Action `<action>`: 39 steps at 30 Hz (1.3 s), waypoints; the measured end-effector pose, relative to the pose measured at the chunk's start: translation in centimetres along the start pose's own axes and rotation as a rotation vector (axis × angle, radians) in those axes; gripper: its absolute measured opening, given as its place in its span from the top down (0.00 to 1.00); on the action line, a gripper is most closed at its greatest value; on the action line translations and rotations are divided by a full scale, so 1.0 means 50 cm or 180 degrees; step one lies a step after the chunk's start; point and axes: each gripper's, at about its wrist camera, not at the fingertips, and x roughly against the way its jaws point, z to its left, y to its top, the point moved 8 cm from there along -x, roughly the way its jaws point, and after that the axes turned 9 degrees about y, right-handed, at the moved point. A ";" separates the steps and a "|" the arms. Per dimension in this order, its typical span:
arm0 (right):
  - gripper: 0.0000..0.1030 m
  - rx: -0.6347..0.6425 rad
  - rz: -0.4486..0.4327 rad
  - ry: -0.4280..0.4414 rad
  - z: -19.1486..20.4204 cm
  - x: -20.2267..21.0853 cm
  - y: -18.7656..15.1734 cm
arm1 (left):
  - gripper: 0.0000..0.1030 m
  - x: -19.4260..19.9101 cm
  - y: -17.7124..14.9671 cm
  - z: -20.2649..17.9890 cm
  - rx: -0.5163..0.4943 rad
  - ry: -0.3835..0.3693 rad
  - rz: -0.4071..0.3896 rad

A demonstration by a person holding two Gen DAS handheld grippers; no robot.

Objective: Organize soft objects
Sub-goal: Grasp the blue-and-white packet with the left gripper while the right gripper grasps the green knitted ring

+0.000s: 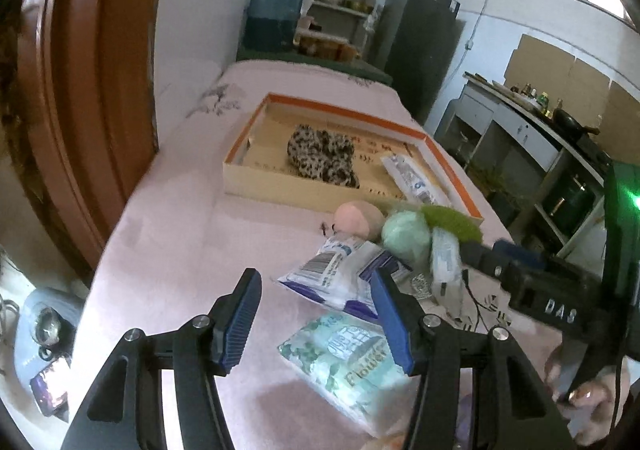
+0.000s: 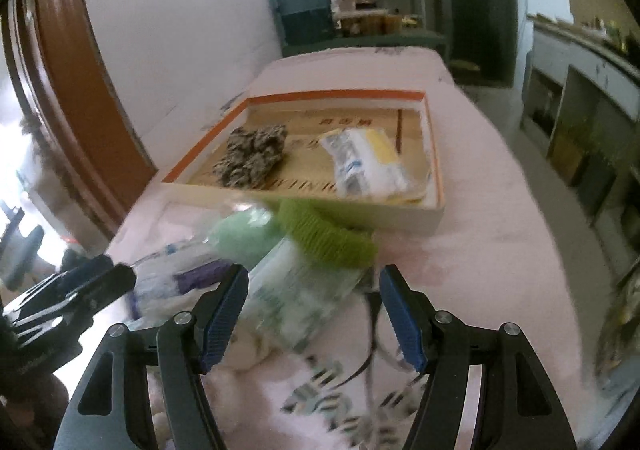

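Hovering over the pink bed (image 1: 168, 250), the left gripper (image 1: 316, 314) holds its jaws spread and empty above a floral tissue packet (image 1: 348, 358), while the right gripper (image 2: 314, 320) hangs with jaws spread around a blurred clear packet (image 2: 304, 302) without visibly pinching it. Behind them, 1 orange-rimmed box (image 1: 256, 181) holds a spotted cloth bundle (image 1: 324, 157) and a white packet (image 1: 416, 177), and a green knit piece (image 2: 324, 238), pale green ball (image 1: 404, 234) and pink ball (image 1: 354, 217) lie just in front of its near wall.
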 end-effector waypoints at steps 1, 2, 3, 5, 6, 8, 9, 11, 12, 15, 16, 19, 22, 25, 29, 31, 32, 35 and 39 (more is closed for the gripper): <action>0.32 0.0033 0.0011 -0.0019 -0.005 -0.007 0.007 | 0.44 -0.006 -0.002 0.002 0.0020 -0.0019 0.0027; 0.32 0.0053 0.0023 -0.0025 -0.009 -0.012 0.011 | 0.44 -0.014 -0.004 0.003 0.0052 -0.0054 0.0064; 0.32 0.0081 0.0049 -0.0027 -0.012 -0.021 0.015 | 0.44 -0.021 -0.005 0.004 0.0095 -0.0103 0.0107; 0.32 0.0114 0.0087 0.0007 -0.015 -0.035 0.019 | 0.44 -0.031 -0.006 0.003 0.0160 -0.0192 0.0173; 0.32 0.0124 0.0101 0.0041 -0.016 -0.043 0.022 | 0.44 -0.036 -0.007 0.002 0.0177 -0.0223 0.0201; 0.38 0.0126 0.0140 0.0124 -0.016 -0.053 0.022 | 0.45 -0.047 -0.011 0.000 0.0199 -0.0285 0.0270; 0.46 0.0114 0.0161 0.0165 -0.017 -0.057 0.021 | 0.46 -0.052 -0.014 -0.002 0.0220 -0.0332 0.0316; 0.55 0.0091 0.0164 0.0216 -0.017 -0.058 0.018 | 0.50 -0.062 -0.018 -0.007 0.0271 -0.0441 0.0389; 0.59 0.0080 0.0149 0.0237 -0.018 -0.055 0.019 | 0.53 -0.064 -0.019 -0.011 0.0296 -0.0486 0.0406; 0.69 0.0086 0.0137 0.0244 -0.018 -0.048 0.019 | 0.63 -0.063 -0.019 -0.019 0.0332 -0.0553 0.0363; 0.71 0.0090 0.0128 0.0243 -0.018 -0.044 0.018 | 0.66 -0.059 -0.019 -0.020 0.0340 -0.0567 0.0334; 0.76 0.0068 0.0098 0.0248 -0.020 -0.032 0.016 | 0.71 -0.047 -0.013 -0.022 0.0345 -0.0562 0.0221; 0.78 0.0012 0.0073 0.0293 -0.024 -0.015 0.016 | 0.76 -0.024 0.000 -0.026 0.0312 -0.0557 0.0076; 0.79 0.0001 0.0023 0.0306 -0.026 0.003 0.021 | 0.77 0.002 0.014 -0.030 0.0242 -0.0518 -0.0076; 0.79 0.0025 -0.0058 0.0306 -0.025 0.031 0.031 | 0.77 0.039 0.038 -0.034 0.0161 -0.0506 -0.0251; 0.79 0.0048 -0.0098 0.0313 -0.022 0.043 0.038 | 0.78 0.055 0.053 -0.035 0.0123 -0.0498 -0.0322; 0.79 0.0068 -0.0120 0.0315 -0.019 0.050 0.043 | 0.78 0.065 0.062 -0.035 0.0111 -0.0511 -0.0363; 0.79 0.0146 -0.0205 0.0300 -0.013 0.072 0.064 | 0.77 0.097 0.095 -0.036 0.0058 -0.0532 -0.0492; 0.81 0.0265 -0.0302 0.0252 -0.010 0.094 0.097 | 0.78 0.125 0.150 -0.040 -0.0039 -0.0492 -0.0669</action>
